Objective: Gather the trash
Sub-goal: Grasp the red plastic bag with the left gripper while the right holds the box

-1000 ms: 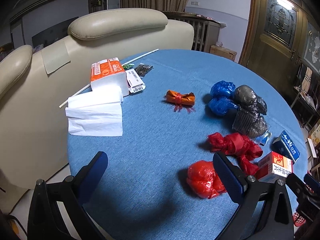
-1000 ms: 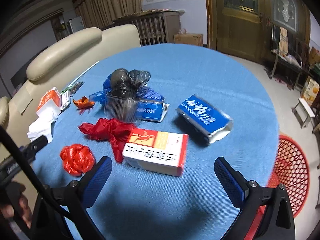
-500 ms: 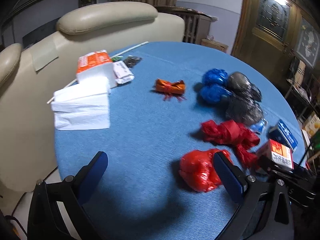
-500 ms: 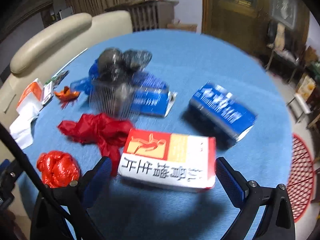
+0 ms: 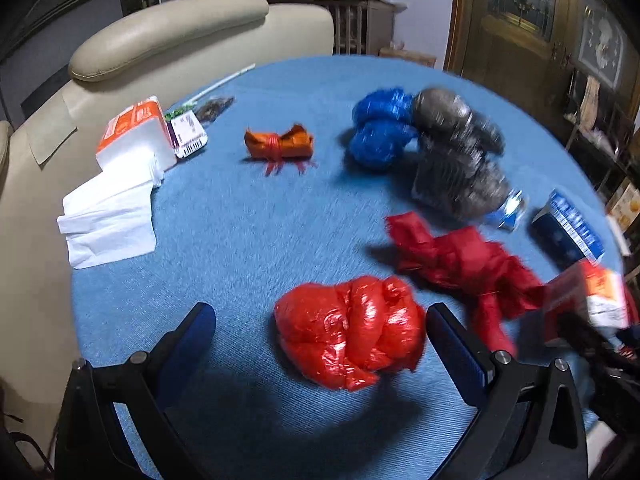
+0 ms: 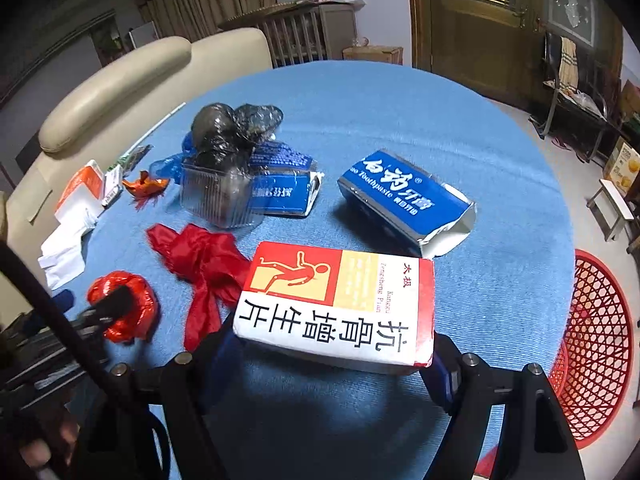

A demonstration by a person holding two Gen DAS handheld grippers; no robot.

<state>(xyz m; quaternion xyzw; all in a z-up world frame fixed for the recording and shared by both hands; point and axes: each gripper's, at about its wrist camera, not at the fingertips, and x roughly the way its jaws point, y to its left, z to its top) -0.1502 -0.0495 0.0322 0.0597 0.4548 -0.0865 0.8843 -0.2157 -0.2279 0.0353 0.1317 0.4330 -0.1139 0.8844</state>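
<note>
A crumpled red plastic bag ball (image 5: 352, 330) lies on the blue round table (image 5: 248, 216), between the open fingers of my left gripper (image 5: 320, 344); the fingers do not touch it. My right gripper (image 6: 332, 348) is open, its fingers on either side of a red, yellow and white medicine box (image 6: 340, 304). A knotted red bag (image 6: 200, 256) lies left of the box. The red ball also shows in the right wrist view (image 6: 128, 308), with the left gripper's finger across it.
Farther on lie a blue toothpaste box (image 6: 404, 196), a blue packet (image 6: 280, 184), black and clear plastic trash (image 6: 224, 148), a blue bag (image 5: 380, 128), an orange wrapper (image 5: 278, 146) and white tissues (image 5: 112, 208). A red mesh basket (image 6: 592, 344) stands on the floor at the right.
Both grippers have moved forward. The red ball now lies between the left fingers, and the medicine box between the right fingers. Both stay open.
</note>
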